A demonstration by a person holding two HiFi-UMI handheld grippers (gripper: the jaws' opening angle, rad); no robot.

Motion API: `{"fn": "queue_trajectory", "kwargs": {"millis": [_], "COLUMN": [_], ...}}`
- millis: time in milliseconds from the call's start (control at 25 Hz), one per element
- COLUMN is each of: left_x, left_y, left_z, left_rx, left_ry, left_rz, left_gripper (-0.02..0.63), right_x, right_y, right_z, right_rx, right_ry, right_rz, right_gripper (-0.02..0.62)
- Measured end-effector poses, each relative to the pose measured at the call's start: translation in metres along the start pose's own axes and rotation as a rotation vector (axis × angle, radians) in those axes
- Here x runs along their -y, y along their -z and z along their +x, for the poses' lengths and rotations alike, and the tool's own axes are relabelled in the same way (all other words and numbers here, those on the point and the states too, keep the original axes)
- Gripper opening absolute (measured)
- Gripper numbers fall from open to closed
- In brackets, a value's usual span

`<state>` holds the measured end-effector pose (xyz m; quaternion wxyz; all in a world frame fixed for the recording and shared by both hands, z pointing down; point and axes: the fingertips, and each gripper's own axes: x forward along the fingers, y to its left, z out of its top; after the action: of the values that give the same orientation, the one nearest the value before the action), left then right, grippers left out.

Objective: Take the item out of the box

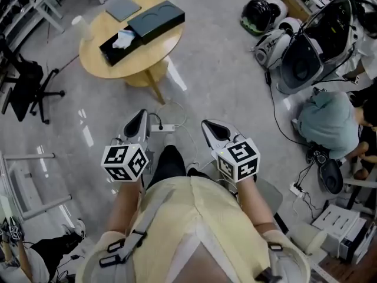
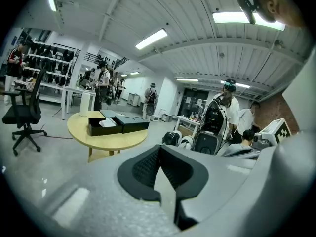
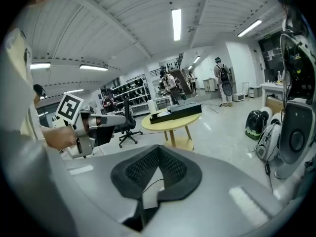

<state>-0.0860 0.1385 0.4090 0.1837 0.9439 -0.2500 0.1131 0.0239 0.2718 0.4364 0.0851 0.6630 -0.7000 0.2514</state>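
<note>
An open black box (image 1: 115, 45) stands on a round wooden table (image 1: 100, 63) at the upper left of the head view, with a white item (image 1: 124, 38) inside it. Its black lid (image 1: 156, 19) lies beside it. Both grippers hang near my body over the floor, far short of the table. The left gripper (image 1: 136, 122) is shut and holds nothing; in its own view (image 2: 159, 169) the box (image 2: 103, 127) and the white item (image 2: 106, 123) lie well ahead. The right gripper (image 1: 212, 128) also looks shut and bare (image 3: 157, 167), and the box (image 3: 175, 112) is distant.
A grey flat pad (image 1: 122, 7) lies on the table. A black office chair (image 1: 26, 87) stands at the left. A power strip with cables (image 1: 165, 127) lies on the floor ahead. Helmets and bags (image 1: 268, 22) and a crouching person (image 1: 330, 122) are at the right.
</note>
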Motion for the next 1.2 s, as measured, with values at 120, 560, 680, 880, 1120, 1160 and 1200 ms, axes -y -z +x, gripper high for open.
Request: {"fn": "queue_trajectory", "kwargs": {"millis": [120,560,680,880,1120,1160,1200], "left_x": [-0.020,-0.109,-0.133,-0.169,-0.206,-0.211,-0.216], "left_y": [-0.007,-0.042,-0.050,-0.059,-0.065,-0.066,-0.067], "left_z": [0.011,0.055,0.062,0.071,0.083,0.085,0.087], "left_rx": [-0.017,-0.034,-0.031,-0.031,-0.047,-0.050,-0.054], "left_ry": [0.003,-0.046,-0.056,-0.079,-0.095,-0.091,-0.084], "left_rz": [0.017,0.061,0.056,0.038,0.028,0.027,0.027], "left_gripper": [-0.006,0.005,0.021,0.063,0.116,0.127,0.139], "right_x": [0.000,0.008,0.006,-0.001,-0.004,-0.004,-0.003], "right_y": [-0.011,-0.057,-0.066,-0.080,-0.090,-0.092,-0.094], "right_z": [0.022,0.113,0.138,0.175,0.214,0.220,0.226], "right_rx": [-0.011,-0.046,-0.063,-0.088,-0.108,-0.108,-0.107], "right_ry": [0.003,-0.026,-0.044,-0.069,-0.089,-0.089,-0.087], "right_rz": [-0.004,-0.024,-0.034,-0.057,-0.075,-0.076,-0.076], "right_gripper": [0.006,0.006,0.006,0.006,0.006,0.006,0.006]}}
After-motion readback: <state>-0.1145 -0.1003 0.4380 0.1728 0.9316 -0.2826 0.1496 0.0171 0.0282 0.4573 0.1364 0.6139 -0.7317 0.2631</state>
